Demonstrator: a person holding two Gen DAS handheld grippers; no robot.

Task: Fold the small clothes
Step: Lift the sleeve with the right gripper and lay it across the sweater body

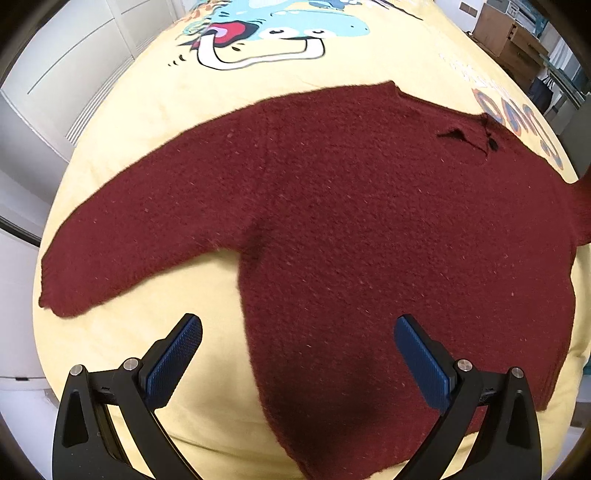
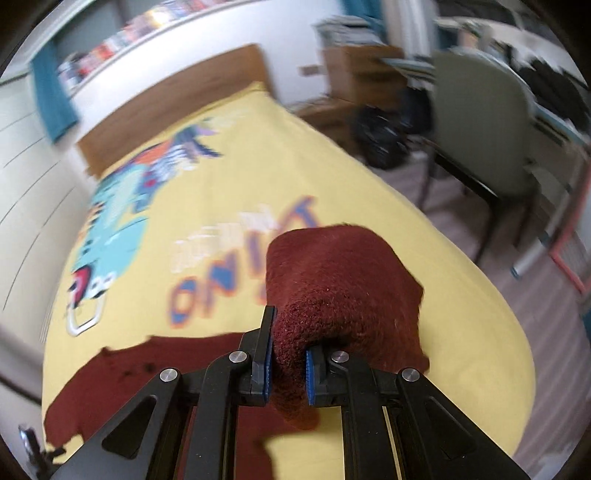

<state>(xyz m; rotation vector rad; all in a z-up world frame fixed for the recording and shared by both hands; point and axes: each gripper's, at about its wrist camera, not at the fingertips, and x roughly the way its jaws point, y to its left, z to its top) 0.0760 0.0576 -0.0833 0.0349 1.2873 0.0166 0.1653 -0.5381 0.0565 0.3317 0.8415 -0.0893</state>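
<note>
A dark red knit sweater (image 1: 332,229) lies flat on the yellow bedspread (image 1: 155,110), with one sleeve (image 1: 129,236) stretched out to the left. My left gripper (image 1: 297,332) is open and empty, just above the sweater's lower hem edge. In the right wrist view my right gripper (image 2: 290,354) is shut on the sweater's other sleeve (image 2: 340,288) and holds it lifted above the bed. The sweater's body (image 2: 155,373) lies below and to the left of it.
The bedspread (image 2: 258,155) carries a cartoon print (image 1: 266,33) and lettering (image 2: 229,280). White wardrobe doors (image 1: 55,74) stand to the left of the bed. A wooden headboard (image 2: 173,107), a chair (image 2: 480,136), a dark bag (image 2: 384,136) and the floor lie beyond and to the right.
</note>
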